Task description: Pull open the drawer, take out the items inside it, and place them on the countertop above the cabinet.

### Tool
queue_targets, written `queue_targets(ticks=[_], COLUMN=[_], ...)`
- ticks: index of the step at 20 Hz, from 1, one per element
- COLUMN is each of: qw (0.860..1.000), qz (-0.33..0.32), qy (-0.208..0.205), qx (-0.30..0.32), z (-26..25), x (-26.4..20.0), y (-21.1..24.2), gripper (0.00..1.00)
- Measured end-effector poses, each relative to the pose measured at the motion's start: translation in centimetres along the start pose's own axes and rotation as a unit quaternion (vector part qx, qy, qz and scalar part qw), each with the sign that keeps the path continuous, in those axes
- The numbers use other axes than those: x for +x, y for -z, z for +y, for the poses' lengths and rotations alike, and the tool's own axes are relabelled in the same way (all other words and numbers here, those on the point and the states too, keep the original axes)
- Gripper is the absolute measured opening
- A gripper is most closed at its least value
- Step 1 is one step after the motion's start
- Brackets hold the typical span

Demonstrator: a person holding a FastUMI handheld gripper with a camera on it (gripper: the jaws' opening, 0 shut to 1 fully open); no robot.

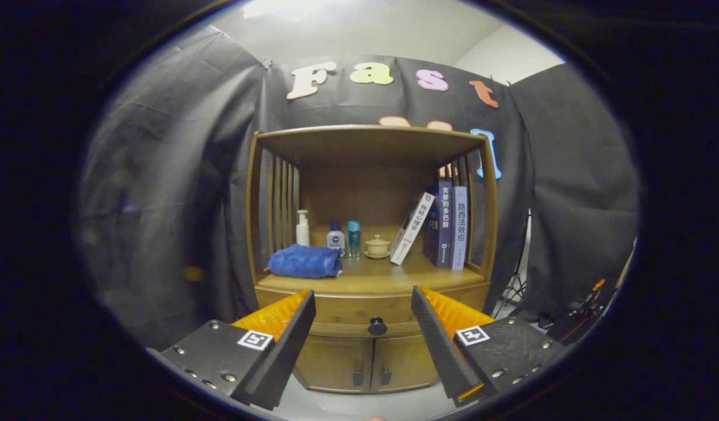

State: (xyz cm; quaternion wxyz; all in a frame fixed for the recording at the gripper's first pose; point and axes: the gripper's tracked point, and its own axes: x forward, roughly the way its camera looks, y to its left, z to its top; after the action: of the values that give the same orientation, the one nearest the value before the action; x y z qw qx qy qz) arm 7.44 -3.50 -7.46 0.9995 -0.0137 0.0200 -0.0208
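A wooden cabinet (371,175) stands ahead against the cloth wall. Its drawer (359,313) sits shut just under the countertop (389,275), with a dark round knob (377,326) at its middle. My gripper (364,301) is open, its two fingers spread wide and some way short of the cabinet. The knob shows in the gap between the fingers, a little beyond and below their tips. Nothing is held. The drawer's contents are hidden.
On the countertop lie a folded blue towel (306,261), a white pump bottle (302,228), two small bottles (336,237), a lidded cup (377,246) and leaning books (447,225). Two cabinet doors (365,362) sit below the drawer. A tripod (514,286) stands right of the cabinet.
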Motion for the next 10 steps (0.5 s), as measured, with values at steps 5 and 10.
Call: queue_targets(ticks=[5, 10], qw=[0.998, 0.998], qz=[0.055, 0.057], qy=[-0.038, -0.015], qx=[0.008, 0.038], z=[-0.1, -1.8], x=[5.2, 11.8], y=[8.1, 12.9], gripper=[0.98, 0.99])
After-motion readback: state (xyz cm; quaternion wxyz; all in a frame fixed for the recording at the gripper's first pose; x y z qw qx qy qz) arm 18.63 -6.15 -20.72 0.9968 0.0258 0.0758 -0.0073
